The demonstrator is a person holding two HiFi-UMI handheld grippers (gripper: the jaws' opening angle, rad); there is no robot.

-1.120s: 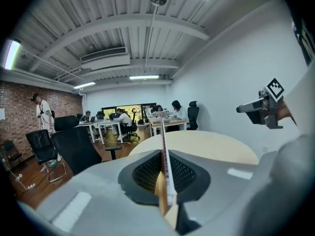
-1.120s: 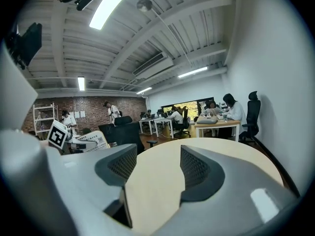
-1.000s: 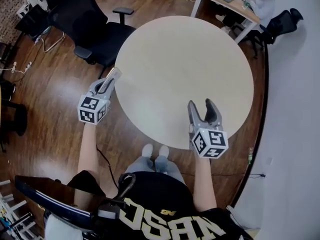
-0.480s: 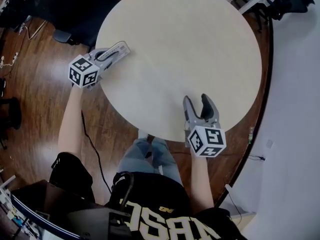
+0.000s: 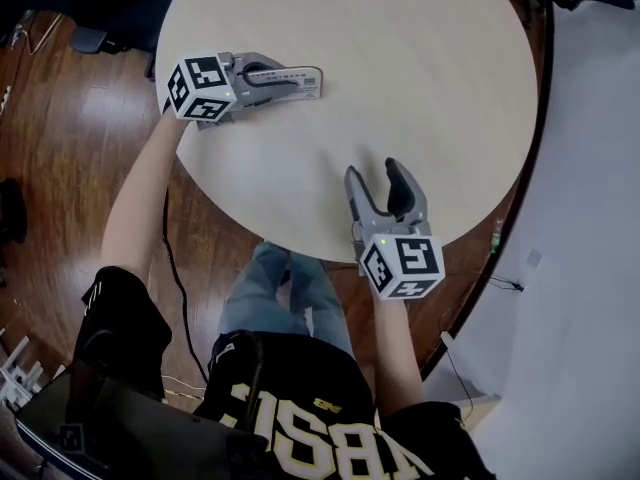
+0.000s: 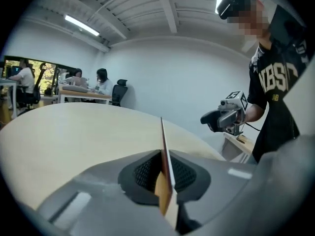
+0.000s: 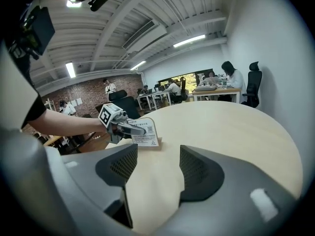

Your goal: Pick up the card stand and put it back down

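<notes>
Nearest the person, the grey right gripper hangs over the table's near edge, jaws apart and empty. Farther left, the grey left gripper is clamped on the thin printed card stand with its wooden foot. The stand sits low over the round beige table; whether it touches is unclear. It looks light, stiff and tippy, best pinched on its flat faces. Bare tabletop beyond leaves room.
</notes>
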